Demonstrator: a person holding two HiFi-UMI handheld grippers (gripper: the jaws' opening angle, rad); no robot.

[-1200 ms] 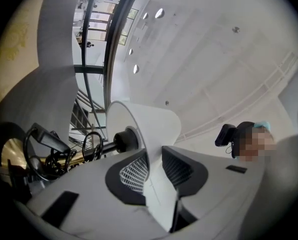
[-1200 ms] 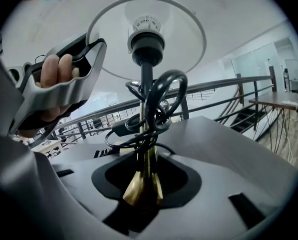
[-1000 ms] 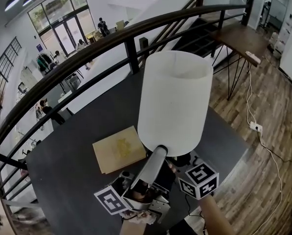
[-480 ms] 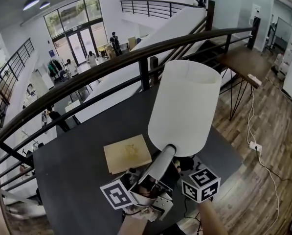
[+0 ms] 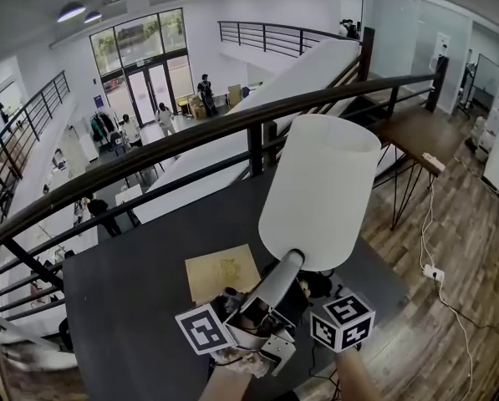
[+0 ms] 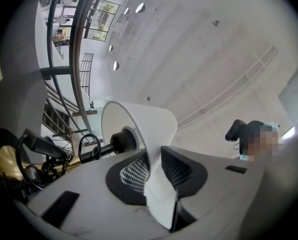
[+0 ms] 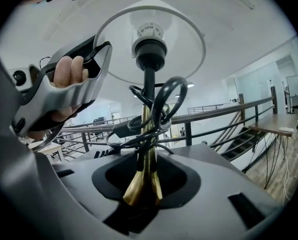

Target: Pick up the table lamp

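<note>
The table lamp hangs in the air over the dark table [image 5: 124,307], held by both grippers. Its white shade [image 5: 320,190] stands above a brass stem [image 7: 145,134] wound with a black cord [image 7: 161,109]. In the left gripper view my left gripper [image 6: 153,159] is shut on the shade's lower rim [image 6: 156,184]; its jaws have just been closing with the shade wall between them. My right gripper [image 7: 144,184] is shut on the flared brass foot of the stem. In the head view both marker cubes sit below the shade, left gripper [image 5: 287,264] and right gripper [image 5: 309,289].
A tan square board [image 5: 222,271] lies on the table below the lamp. A dark curved railing [image 5: 190,140] runs behind the table, with a stairwell and lower floor beyond. A wooden side table [image 5: 416,132] and floor cables [image 5: 437,249] are at the right.
The lamp has risen together with both grippers, and the shade now stands higher above the table and the tan board. Both grips have held.
</note>
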